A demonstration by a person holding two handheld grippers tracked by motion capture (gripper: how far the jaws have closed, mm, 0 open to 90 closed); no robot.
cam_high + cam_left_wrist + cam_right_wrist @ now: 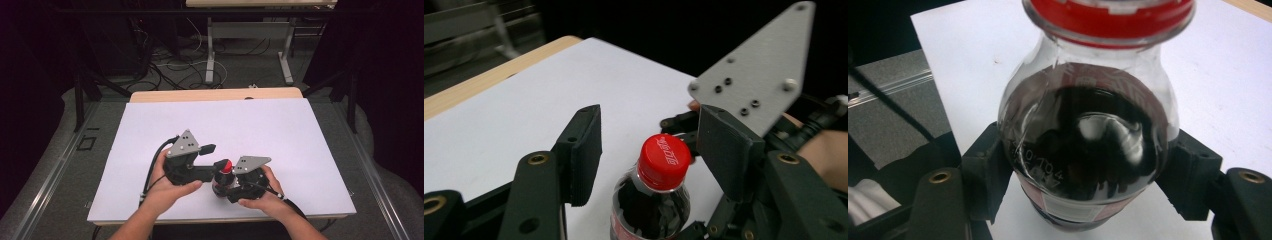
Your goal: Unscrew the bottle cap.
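Right gripper (223, 186): jaws clamped on the body of the bottle (1088, 145), upright at the table's (280, 130) near edge.
Left gripper (651, 145): jaws parted, either side of the red cap (663, 161), not touching.

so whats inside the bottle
A dark liquid fills the clear bottle up to its shoulder, under a red cap. Lower down, a label and the jaws of the right hand-held gripper cover the sides, so the bottom cannot be seen.
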